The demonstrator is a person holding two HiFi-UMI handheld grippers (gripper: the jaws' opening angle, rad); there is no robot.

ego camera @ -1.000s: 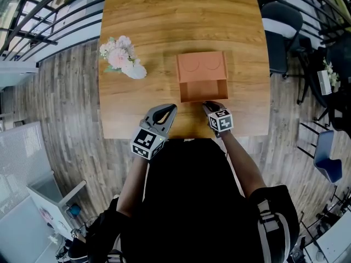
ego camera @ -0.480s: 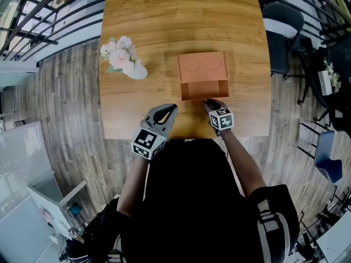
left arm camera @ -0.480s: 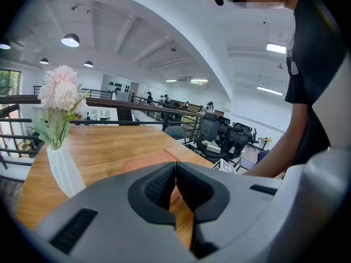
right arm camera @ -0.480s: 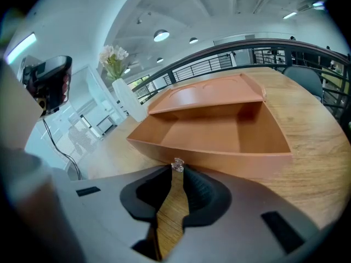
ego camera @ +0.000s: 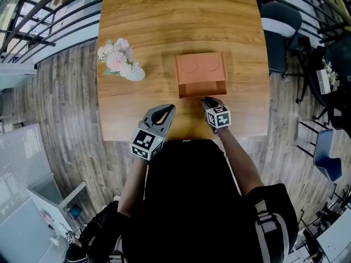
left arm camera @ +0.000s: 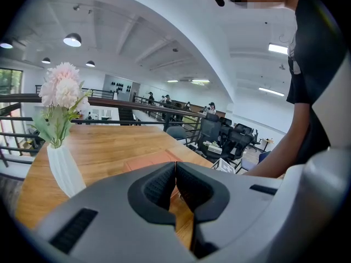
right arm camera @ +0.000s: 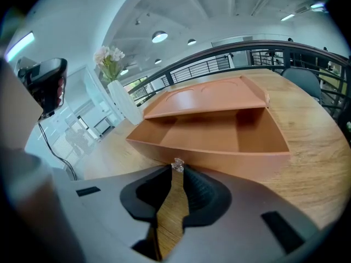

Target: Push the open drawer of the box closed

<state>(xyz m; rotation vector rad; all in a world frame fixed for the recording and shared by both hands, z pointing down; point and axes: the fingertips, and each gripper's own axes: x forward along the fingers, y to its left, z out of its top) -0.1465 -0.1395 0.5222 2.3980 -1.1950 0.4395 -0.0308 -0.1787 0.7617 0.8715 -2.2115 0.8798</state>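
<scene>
An orange-brown box (ego camera: 201, 66) sits mid-table, its drawer (ego camera: 203, 89) pulled out toward me. My right gripper (ego camera: 206, 101) rests its tips against the drawer front. In the right gripper view the empty drawer (right arm camera: 219, 136) lies just ahead, and its small clear knob (right arm camera: 177, 165) sits right at the tips of that gripper (right arm camera: 176, 174), whose jaws are shut to a thin slit. My left gripper (ego camera: 166, 110) hovers over the table's near edge, left of the box, shut and empty. The left gripper view shows its fingertips (left arm camera: 175, 166) meeting, with the box (left arm camera: 151, 160) beyond.
A white vase of pink flowers (ego camera: 122, 63) stands on the wooden table (ego camera: 164, 15) left of the box; it also shows as the vase (left arm camera: 63, 166) and the vase (right arm camera: 123, 100). Office chairs (ego camera: 279, 26) stand off the table's right side, railings at the upper left.
My right gripper has edged forward and the drawer has slid a little way into the box. The left gripper has stayed put.
</scene>
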